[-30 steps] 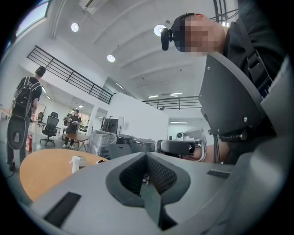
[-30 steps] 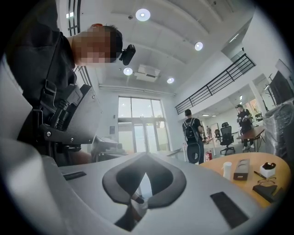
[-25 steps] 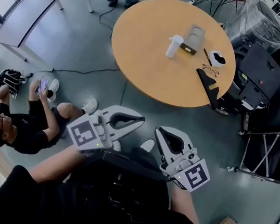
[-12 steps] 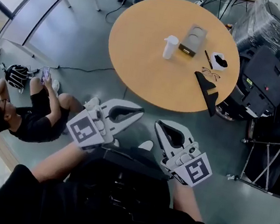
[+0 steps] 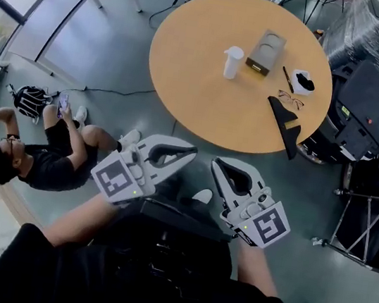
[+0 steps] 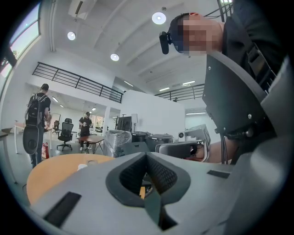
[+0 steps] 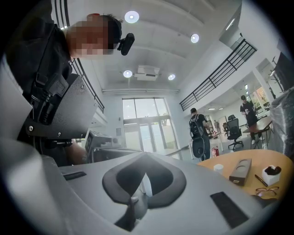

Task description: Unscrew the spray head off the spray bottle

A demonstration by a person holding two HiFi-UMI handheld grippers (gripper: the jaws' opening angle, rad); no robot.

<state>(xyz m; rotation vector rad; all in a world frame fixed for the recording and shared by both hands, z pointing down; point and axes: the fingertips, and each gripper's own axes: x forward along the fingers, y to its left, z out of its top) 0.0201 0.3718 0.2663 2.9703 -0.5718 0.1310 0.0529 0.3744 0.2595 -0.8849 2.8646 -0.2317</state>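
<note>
Spray bottle [image 5: 232, 62], white and upright, stands on the round wooden table [image 5: 194, 77], towards the far side of the top. Nothing touches it. Just beside it, to the right in the head view, lies a flat grey box [image 5: 265, 51]. Further right are a black pen [image 5: 286, 78], a small black-and-white object [image 5: 303, 80] that I cannot identify, a pair of glasses [image 5: 289, 97] and a black piece [image 5: 284, 123] that reaches over the table's edge.

Both tongs are well short of the table, held close in front of the person's dark-clothed body above the grey floor. The left gripper [image 5: 187, 154] has its jaws pressed together with nothing between them; its own view shows the same closed tips [image 6: 147, 158], with the orange tabletop low at the left. The right gripper [image 5: 219, 165] is likewise closed and empty [image 7: 144, 156]. In its view the bottle [image 7: 219, 168] shows small at the right, on the table with the box [image 7: 242, 170] next to it.

The two grippers lie side by side, their tips near each other and pointing toward the table.

On the floor at the left a person [image 5: 39, 152] sits with a phone, near a backpack [image 5: 32, 97]
</note>
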